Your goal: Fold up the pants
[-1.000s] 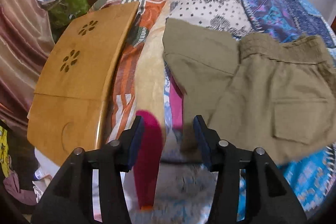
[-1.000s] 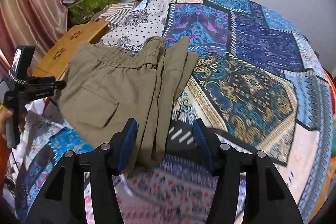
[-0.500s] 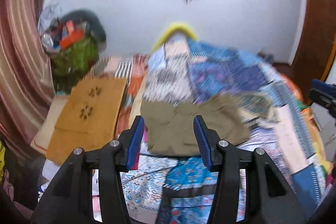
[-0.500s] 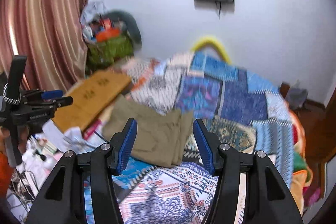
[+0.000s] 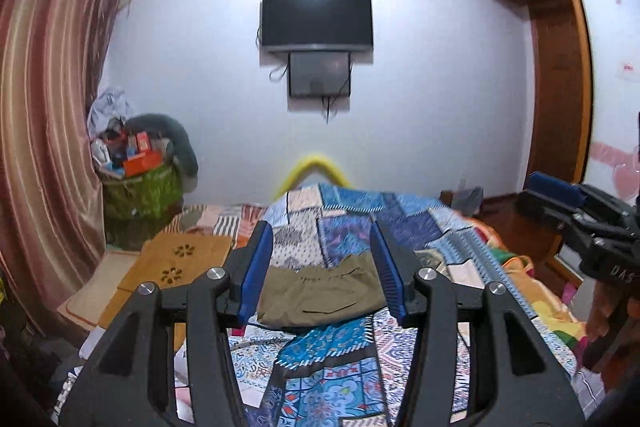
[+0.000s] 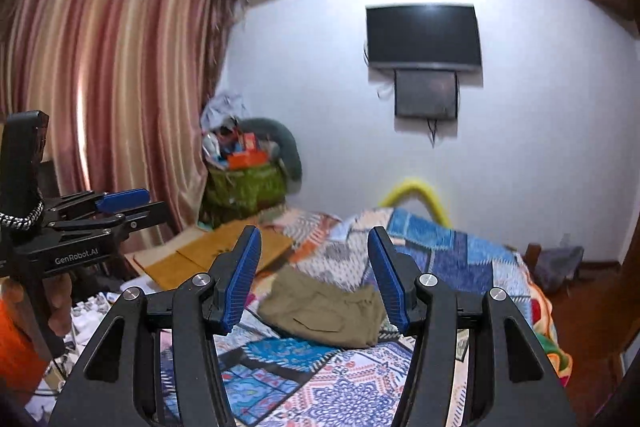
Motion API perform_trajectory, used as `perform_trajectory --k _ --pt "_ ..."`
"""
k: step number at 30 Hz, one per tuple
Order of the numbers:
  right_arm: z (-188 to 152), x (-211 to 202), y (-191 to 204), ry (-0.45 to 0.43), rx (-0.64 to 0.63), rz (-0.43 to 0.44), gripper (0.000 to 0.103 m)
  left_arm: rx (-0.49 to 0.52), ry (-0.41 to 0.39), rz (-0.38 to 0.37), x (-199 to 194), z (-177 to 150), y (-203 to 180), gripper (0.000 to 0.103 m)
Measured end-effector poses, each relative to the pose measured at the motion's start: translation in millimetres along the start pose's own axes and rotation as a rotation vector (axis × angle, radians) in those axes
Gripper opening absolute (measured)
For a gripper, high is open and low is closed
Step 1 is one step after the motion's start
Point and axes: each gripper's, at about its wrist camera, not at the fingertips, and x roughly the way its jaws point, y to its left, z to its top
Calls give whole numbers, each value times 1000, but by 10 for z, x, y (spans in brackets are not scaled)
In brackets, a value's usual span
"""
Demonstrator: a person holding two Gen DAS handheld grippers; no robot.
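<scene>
The olive-green pants (image 5: 320, 293) lie folded into a compact bundle on the patchwork bedspread (image 5: 332, 371), waistband toward the far side. They also show in the right wrist view (image 6: 324, 311). My left gripper (image 5: 322, 275) is open and empty, held well back from and above the pants. My right gripper (image 6: 314, 277) is open and empty too, also well back. The right gripper appears at the right edge of the left wrist view (image 5: 580, 211), and the left gripper appears at the left of the right wrist view (image 6: 100, 211).
A wooden lap table (image 5: 176, 267) lies at the bed's left side. A green basket of clutter (image 5: 140, 191) stands in the corner by striped curtains (image 5: 44, 147). A TV (image 5: 316, 17) hangs on the far wall. A wooden wardrobe (image 5: 560, 75) stands at right.
Both grippers have pulled back and up from the pants and tilted toward the wall. The folded pants stay on the bed, now far off and small in view.
</scene>
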Motion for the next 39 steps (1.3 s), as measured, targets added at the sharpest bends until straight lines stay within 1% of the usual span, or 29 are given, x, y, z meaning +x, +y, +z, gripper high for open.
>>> perform_trajectory --k 2,3,5,7,9,10,11,13,15,17,19,20,26,35,39 --pt "-21 -116 89 -26 8 20 51 2 -32 5 -192 -31 -41 55" --pt "-34 -142 110 -34 11 23 51 4 -50 2 -292 -49 -71 59" --pt "-49 -220 201 -59 4 8 51 -1 -76 2 -420 -76 -102 68" --pt "-61 -254 253 -72 -2 -2 51 -3 -94 4 -514 -108 -127 82" --pt "-67 -311 287 -83 5 -9 52 -3 -106 20 -589 -137 -130 88" --pt "-86 -348 289 -90 13 -13 58 -6 -109 26 -617 -155 -130 92" --pt "-89 -357 293 -95 23 -13 68 -11 -108 27 -620 -166 -125 93" --pt "-111 -395 288 -104 36 -15 76 -19 -109 28 -632 -175 -122 100" --pt "-117 -407 287 -107 36 -30 81 -26 -115 31 -638 -181 -123 103" --pt "-120 -420 286 -108 32 -54 94 -20 -115 40 -638 -192 -127 103" --pt "-125 -425 284 -108 31 -71 101 -20 -111 39 -631 -208 -123 103" --pt "-133 -439 296 -107 31 -76 102 -23 -107 35 -632 -216 -129 103" --pt "-216 -449 320 -82 27 -97 102 -26 -95 35 -590 -254 -130 103" --pt "-278 -478 304 -61 42 -90 102 -43 -82 32 -559 -277 -91 103" --pt "-283 -491 295 -56 52 -88 102 -51 -73 19 -530 -284 -74 103"
